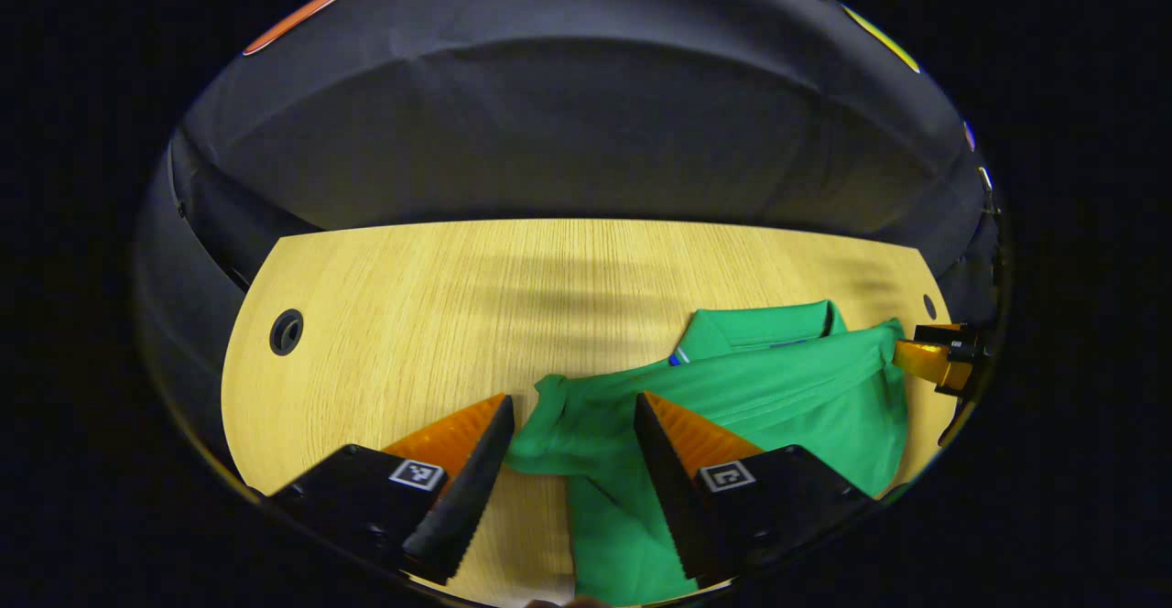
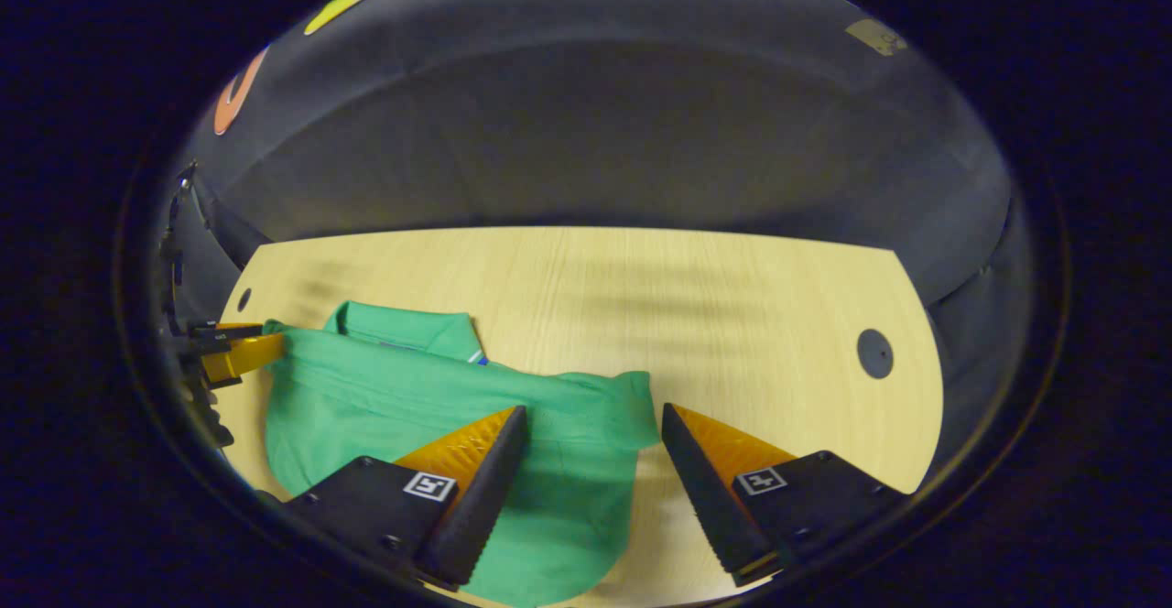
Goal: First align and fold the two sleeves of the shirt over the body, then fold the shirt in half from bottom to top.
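Note:
A green shirt [image 1: 778, 397] lies on the wooden table [image 1: 412, 297], its body doubled over so that a folded edge lies just below the collar [image 1: 760, 324]. My left gripper [image 1: 573, 397] is open, and the shirt's left corner lies between its fingers. In the right gripper view the shirt [image 2: 412, 388] spreads to the left, with the collar [image 2: 403, 324] behind it. My right gripper [image 2: 594, 408] is open around the shirt's right corner. Each gripper also shows in the other's view, right gripper [image 1: 934, 361] and left gripper [image 2: 229, 352], beside the far corner.
The table has a round cable hole [image 1: 286, 331] near its left end and another cable hole [image 2: 874, 353] near its right end. Bare wood [image 2: 732, 297] stretches behind the shirt up to the black cloth wall [image 1: 586, 132].

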